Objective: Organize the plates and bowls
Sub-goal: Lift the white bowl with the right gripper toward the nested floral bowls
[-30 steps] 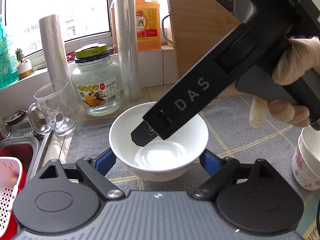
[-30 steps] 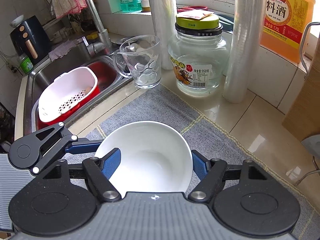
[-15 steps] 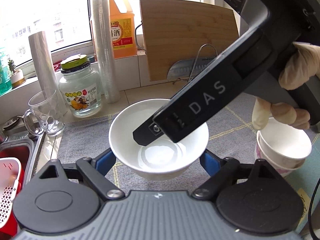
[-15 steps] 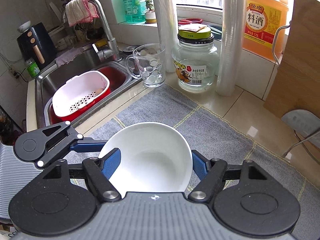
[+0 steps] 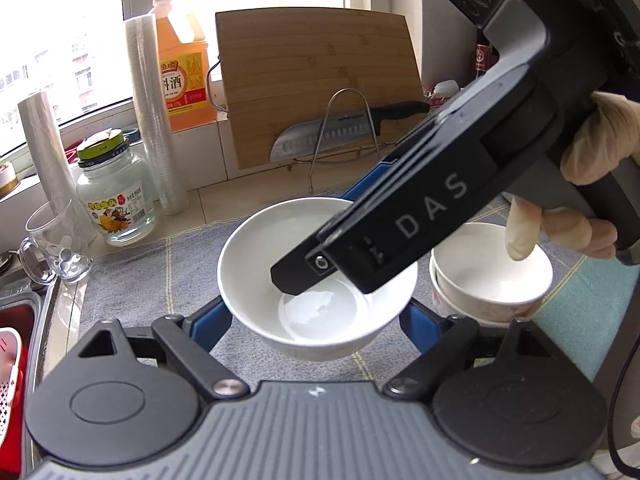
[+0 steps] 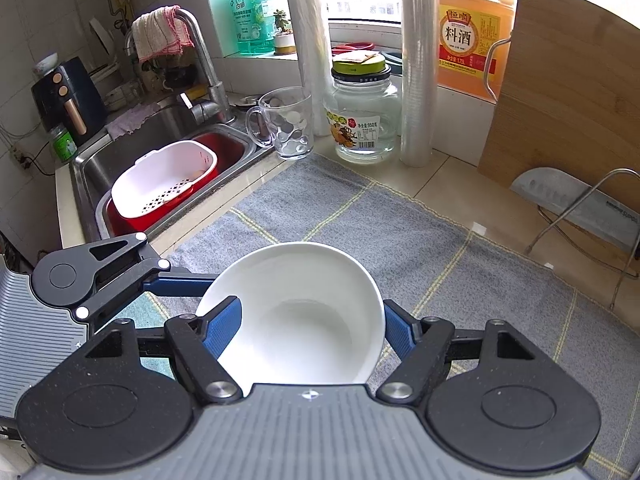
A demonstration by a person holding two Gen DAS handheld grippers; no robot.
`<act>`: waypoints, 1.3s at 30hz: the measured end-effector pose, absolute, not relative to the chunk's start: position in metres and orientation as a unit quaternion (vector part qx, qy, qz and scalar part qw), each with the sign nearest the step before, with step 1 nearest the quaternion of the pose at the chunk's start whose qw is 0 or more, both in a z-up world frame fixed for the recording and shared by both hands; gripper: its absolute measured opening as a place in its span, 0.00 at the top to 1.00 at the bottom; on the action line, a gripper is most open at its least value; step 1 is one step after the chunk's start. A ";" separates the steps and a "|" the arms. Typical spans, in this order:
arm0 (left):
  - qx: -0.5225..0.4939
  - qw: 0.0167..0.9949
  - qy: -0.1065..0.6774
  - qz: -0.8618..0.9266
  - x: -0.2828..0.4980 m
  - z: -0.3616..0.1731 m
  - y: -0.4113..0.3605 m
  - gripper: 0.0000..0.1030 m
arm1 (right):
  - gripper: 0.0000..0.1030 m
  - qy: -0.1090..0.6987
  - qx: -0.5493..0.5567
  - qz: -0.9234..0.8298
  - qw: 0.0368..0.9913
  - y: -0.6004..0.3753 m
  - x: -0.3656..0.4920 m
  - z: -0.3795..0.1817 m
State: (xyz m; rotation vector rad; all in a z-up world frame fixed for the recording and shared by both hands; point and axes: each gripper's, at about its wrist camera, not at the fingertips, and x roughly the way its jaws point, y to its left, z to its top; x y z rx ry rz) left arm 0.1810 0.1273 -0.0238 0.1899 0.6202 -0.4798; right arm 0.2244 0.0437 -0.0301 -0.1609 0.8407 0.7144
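Both grippers clamp one white bowl (image 5: 316, 280): the left gripper (image 5: 316, 322) across its base, the right gripper (image 6: 312, 330) at its rim. Held above the grey mat (image 6: 360, 216), it has travelled rightward along the counter, and stacked cups (image 5: 492, 280) have come alongside, probably its destination.

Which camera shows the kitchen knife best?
The left wrist view: the knife shows blade and black handle on its wire rack. The right wrist view catches only part of the blade, cut off at the edge.
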 end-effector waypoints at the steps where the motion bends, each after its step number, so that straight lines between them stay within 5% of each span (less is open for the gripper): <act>1: 0.093 0.919 0.301 -0.237 0.180 -0.023 0.125 0.13 | 0.22 0.398 -0.076 0.336 0.850 0.040 0.223 -0.029; 39: 0.125 0.863 0.298 -0.389 0.180 -0.033 0.025 0.13 | 0.22 0.418 -0.014 0.179 0.890 -0.084 0.170 -0.037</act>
